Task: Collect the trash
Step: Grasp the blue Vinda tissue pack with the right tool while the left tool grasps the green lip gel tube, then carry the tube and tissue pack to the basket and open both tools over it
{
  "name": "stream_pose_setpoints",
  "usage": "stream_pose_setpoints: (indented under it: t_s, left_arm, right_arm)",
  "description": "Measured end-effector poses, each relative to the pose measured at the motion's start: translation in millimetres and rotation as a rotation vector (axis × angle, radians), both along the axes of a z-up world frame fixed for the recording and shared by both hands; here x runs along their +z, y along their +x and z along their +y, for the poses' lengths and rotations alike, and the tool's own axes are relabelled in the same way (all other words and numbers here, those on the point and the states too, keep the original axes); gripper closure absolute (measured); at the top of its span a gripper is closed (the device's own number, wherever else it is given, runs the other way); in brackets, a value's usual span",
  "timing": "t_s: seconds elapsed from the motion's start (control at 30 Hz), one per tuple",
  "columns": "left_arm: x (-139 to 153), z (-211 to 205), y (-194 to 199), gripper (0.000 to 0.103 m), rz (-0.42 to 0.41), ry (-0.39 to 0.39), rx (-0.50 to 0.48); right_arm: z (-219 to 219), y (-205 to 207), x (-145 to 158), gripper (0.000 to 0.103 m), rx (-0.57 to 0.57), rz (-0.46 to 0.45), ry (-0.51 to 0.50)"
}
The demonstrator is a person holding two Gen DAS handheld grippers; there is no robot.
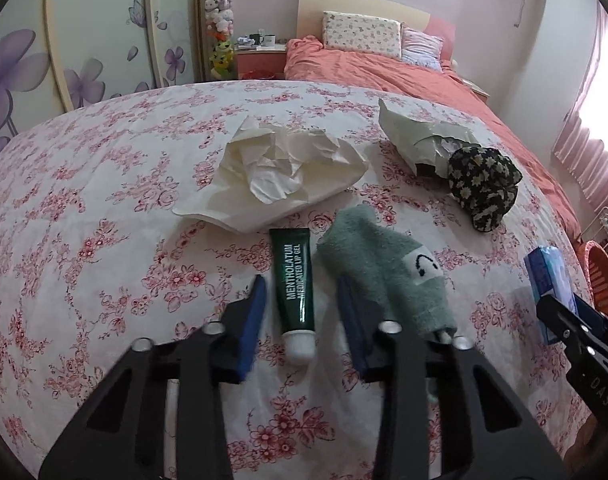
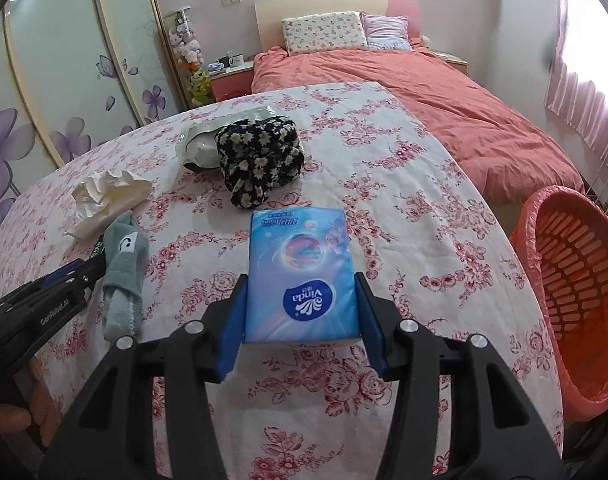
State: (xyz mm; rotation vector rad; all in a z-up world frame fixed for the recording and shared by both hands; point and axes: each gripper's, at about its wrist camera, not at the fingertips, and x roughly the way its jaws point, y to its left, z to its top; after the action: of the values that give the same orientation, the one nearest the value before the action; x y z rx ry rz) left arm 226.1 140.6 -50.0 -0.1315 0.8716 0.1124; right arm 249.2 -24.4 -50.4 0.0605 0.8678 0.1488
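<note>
Task progress, surface and room. The orange basket (image 2: 564, 300), lined with an orange bag and standing on the floor just off the table's right edge, showed no contents in the part of its interior that was visible, so collection was judged to be at an early stage. The right gripper (image 2: 302, 316) had its jaws clamped on the sides of a blue Vinda tissue pack (image 2: 302, 272), held near the table's front edge; whether the pack was lifted clear of the cloth could not be told. The left gripper (image 1: 300, 312) had its jaws apart, one on either side of a green Mentholatum lip gel tube (image 1: 296, 292) that lay on the table, cap toward the camera, neither jaw touching it. Still lying on the table were a crumpled white tissue (image 1: 276, 172) toward the middle, a torn white wrapper (image 1: 420, 140) toward the far right corner, a black floral fabric piece (image 1: 482, 188) touching the wrapper, and a grey-green sock (image 1: 388, 272) just beside the tube. The tissue and wrapper were judged the clearest trash remaining. The table (image 1: 104, 240) carried a white cloth with pink flowers. Beyond it stood a bed with a salmon cover (image 2: 424, 104), a wardrobe with purple flower decals (image 1: 24, 76) and pink curtains (image 2: 584, 92).
</note>
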Motion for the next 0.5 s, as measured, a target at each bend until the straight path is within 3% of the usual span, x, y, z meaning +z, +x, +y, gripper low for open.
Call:
stream_pose_setpoints:
  t_s: [0.07, 0.3, 0.5]
  left_arm:
    - [0.0, 0.9, 0.2, 0.083, -0.001, -0.008, 0.002]
    - [2.5, 10.2, -4.9, 0.084, -0.024, -0.067, -0.003]
    - [8.9, 10.2, -13.3, 0.084, -0.050, -0.056, -0.010]
  right_arm:
    - [-1.6, -1.0, 0.0, 0.053, -0.002, 0.000, 0.002]
    - [-8.4, -4.7, 2.9, 0.053, -0.012, -0.008, 0.008]
    - [-14.6, -9.9, 8.5, 0.053, -0.019, -0.022, 0.016]
